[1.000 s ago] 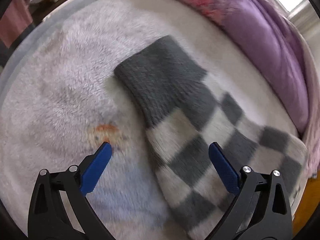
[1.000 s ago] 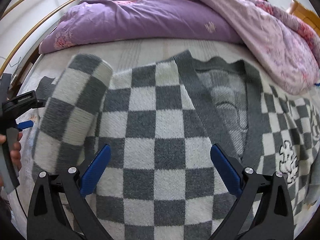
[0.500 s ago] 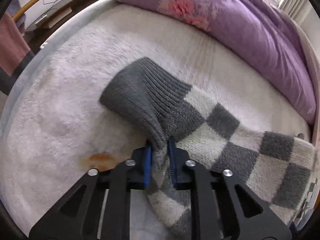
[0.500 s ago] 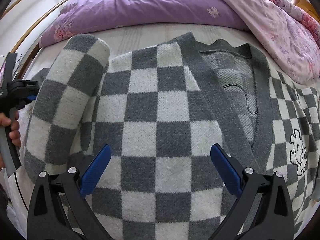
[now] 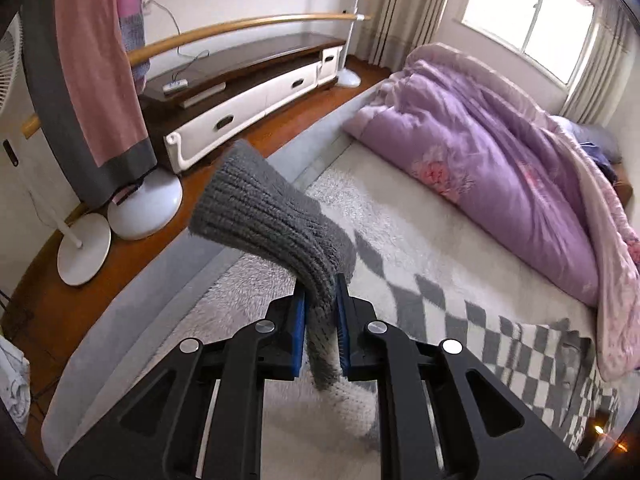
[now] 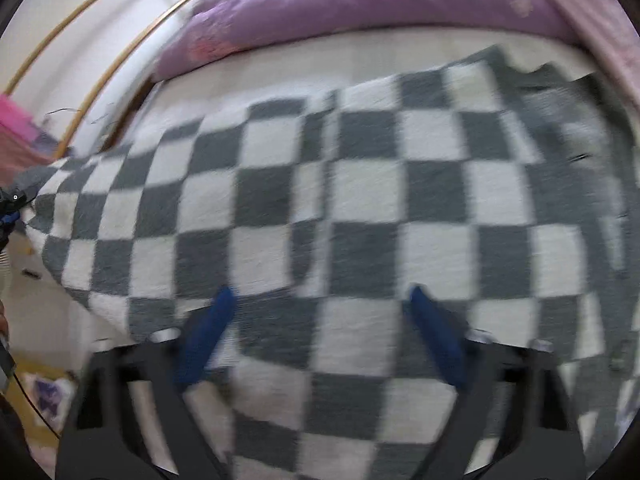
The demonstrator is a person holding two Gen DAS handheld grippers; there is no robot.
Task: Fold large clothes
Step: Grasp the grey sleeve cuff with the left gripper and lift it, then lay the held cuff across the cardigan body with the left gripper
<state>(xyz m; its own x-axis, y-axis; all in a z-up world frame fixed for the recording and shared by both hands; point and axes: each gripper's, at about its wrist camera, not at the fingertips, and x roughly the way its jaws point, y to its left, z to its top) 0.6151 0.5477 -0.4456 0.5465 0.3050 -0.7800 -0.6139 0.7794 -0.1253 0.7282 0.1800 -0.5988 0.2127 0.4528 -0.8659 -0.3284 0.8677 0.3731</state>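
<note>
Black angular left gripper (image 5: 321, 312) frame, blue pads (image 5: 298, 330), silver screws (image 5: 375, 326)

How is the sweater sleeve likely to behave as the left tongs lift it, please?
Probably floppy: the sleeve bends sharply where the left tongs pinch it, and its cuff droops. It likely grips well, since the knit looks thick and fuzzy. Expect the rest of the sweater to drag along behind, being one spread piece.

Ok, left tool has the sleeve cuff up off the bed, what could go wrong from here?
The left tool pinches only the ribbed edge of the sleeve cuff, so the heavy knit could slip out mid-fold. The right tool is open above the checkered sweater, pinning nothing, so the body may drag and bunch.
</note>
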